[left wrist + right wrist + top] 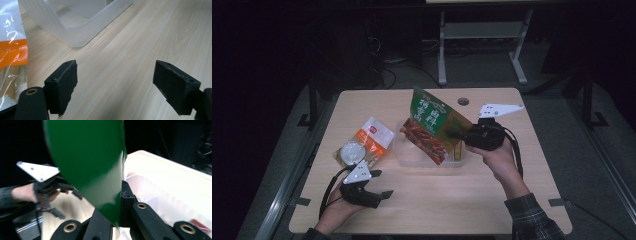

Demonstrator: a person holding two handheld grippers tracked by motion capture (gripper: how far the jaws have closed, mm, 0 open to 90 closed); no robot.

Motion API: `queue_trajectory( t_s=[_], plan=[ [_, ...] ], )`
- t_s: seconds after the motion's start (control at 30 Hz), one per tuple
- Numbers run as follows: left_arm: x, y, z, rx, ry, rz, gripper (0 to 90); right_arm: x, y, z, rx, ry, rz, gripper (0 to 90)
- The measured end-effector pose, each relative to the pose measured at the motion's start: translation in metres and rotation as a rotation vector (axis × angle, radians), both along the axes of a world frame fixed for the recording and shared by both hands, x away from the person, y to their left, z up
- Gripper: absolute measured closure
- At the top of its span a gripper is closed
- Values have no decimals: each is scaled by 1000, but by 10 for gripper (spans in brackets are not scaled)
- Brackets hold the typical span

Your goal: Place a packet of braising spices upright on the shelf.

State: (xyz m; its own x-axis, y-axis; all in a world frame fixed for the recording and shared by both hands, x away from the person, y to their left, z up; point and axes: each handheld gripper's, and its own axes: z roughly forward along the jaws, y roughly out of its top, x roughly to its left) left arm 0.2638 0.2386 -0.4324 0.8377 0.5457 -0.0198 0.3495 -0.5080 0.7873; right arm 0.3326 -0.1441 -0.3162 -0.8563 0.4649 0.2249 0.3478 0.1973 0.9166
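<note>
A green snack bag [432,125] with a picture of red strips hangs tilted over the clear plastic tub [404,155] at the table's middle. My right gripper [457,134] is shut on the bag's right edge; in the right gripper view the green bag [90,162] fills the space between the jaws of the right gripper [119,202]. An orange and white packet [364,142] lies flat left of the tub. My left gripper [379,196] stands open near the front left edge, and in the left gripper view the left gripper [115,82] has bare table between its fingers.
The wooden table [437,200] has a round cable hole [463,101] at the back. A small red-labelled item [198,225] lies inside the tub. In the left gripper view the tub's corner [72,30] and the orange packet [12,52] are close ahead. A metal frame [482,40] stands behind the table.
</note>
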Motion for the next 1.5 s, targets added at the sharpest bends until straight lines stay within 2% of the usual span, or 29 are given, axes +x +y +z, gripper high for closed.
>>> queue_trajectory(
  t_s=[0.33, 0.87, 1.33, 1.5],
  plan=[
    [0, -2, -1, 9, 8, -7, 197, 12, -11, -3, -5, -6, -119, 899],
    [0, -1, -2, 23, 6, -11, 202, 16, -17, -12, -47, 25, -236, 899],
    [0, -2, -3, 22, 12, -11, 203, 17, -14, -17, -89, 28, -293, 898],
    [0, -2, -3, 20, 14, -12, 203, 17, -11, -19, -103, 27, -293, 897]
  ],
)
